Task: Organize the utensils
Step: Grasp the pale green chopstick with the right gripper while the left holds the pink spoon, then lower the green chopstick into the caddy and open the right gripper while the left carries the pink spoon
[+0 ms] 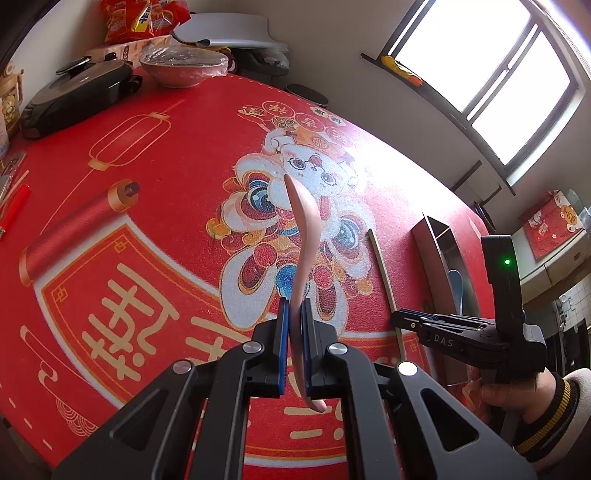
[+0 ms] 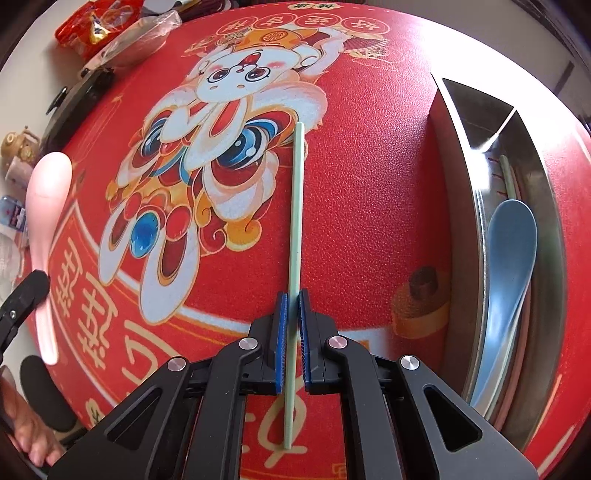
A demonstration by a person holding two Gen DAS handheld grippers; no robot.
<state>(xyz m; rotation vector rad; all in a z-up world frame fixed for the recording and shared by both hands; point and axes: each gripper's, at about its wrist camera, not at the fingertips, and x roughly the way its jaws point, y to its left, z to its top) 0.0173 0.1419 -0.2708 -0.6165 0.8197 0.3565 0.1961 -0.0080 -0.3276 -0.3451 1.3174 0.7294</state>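
Note:
My left gripper [image 1: 294, 304] is shut on a pink spoon [image 1: 306, 236], held edge-on above the red mat; the spoon also shows at the left of the right wrist view [image 2: 48, 199]. My right gripper [image 2: 291, 295] is shut on a pale green chopstick [image 2: 297, 206], which points away along the mat; it also shows in the left wrist view [image 1: 384, 273], with the right gripper [image 1: 399, 317] low at the right. A steel tray [image 2: 550, 206] at the right holds a blue spoon [image 2: 511, 243] and other utensils; it also shows in the left wrist view [image 1: 432, 251].
A red mat with a cartoon lion print [image 1: 155, 206] covers the table. At the far edge stand a black lidded pan [image 1: 77, 96], a wrapped bowl [image 1: 183, 68] and snack bags [image 1: 136, 18]. A red pen [image 1: 13, 212] lies at the left edge.

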